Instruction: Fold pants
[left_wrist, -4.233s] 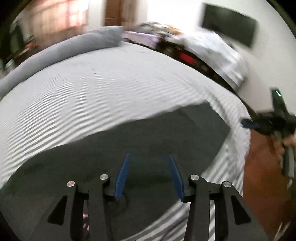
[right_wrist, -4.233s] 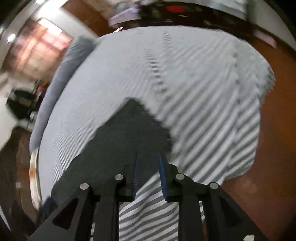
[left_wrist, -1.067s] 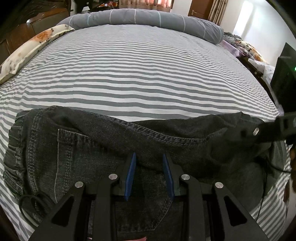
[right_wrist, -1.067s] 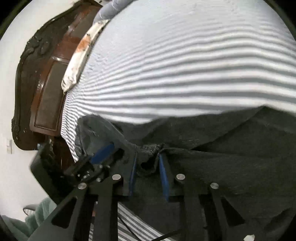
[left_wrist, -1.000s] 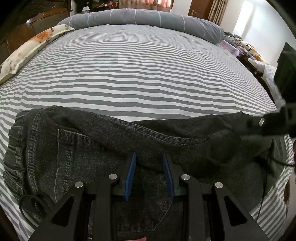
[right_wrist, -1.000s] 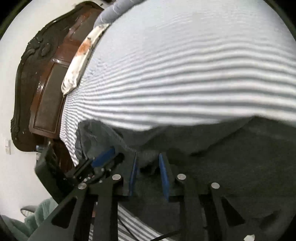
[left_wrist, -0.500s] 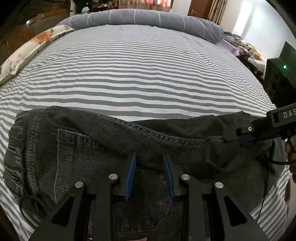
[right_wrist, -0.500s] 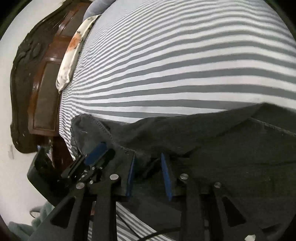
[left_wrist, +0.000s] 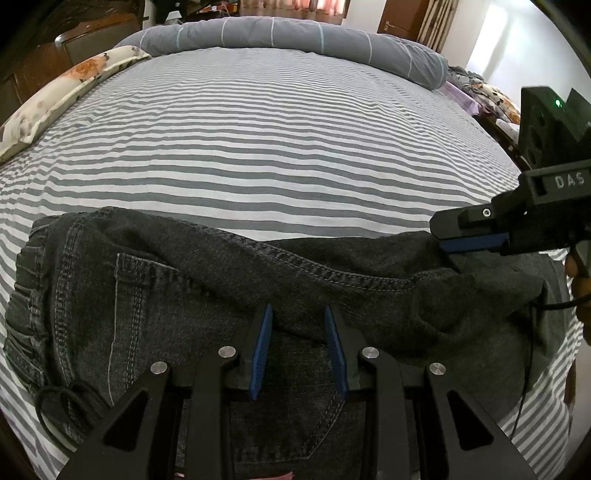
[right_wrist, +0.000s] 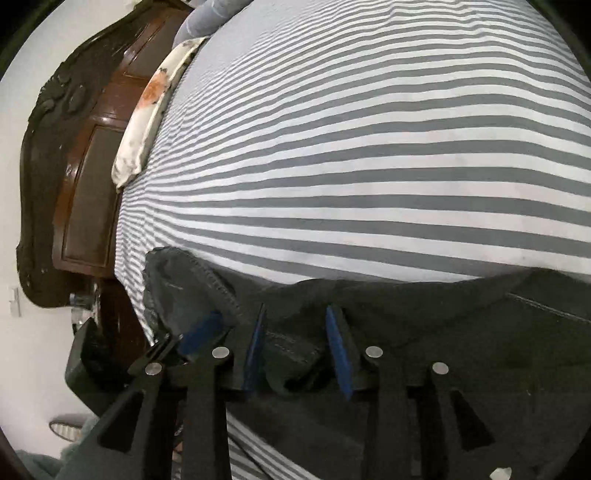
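Currently the pants (left_wrist: 207, 295), dark grey denim, lie folded across the near edge of the bed (left_wrist: 280, 147), on its grey-and-white striped sheet; waistband at the left in the left wrist view, back pocket facing up. Left tool (left_wrist: 298, 345) sits low over the middle of the pants, blue pads part-open with a ridge of denim between them; can't tell whether the pads actually press on it. Right tool (right_wrist: 297, 349) is at the other end of the pants, jaws have just been opening; a bunched fold of cloth lies between the pads, with a gap visible on the right pad's side, so it looks released. In the left wrist view the right tool (left_wrist: 476, 242) comes in from the right, its blue finger just at the far top edge of the fabric. Grey bolster (left_wrist: 295, 37) along the far side of the bed, floral pillow (left_wrist: 66, 92) at left, dark wooden headboard (right_wrist: 85, 177) beyond it.
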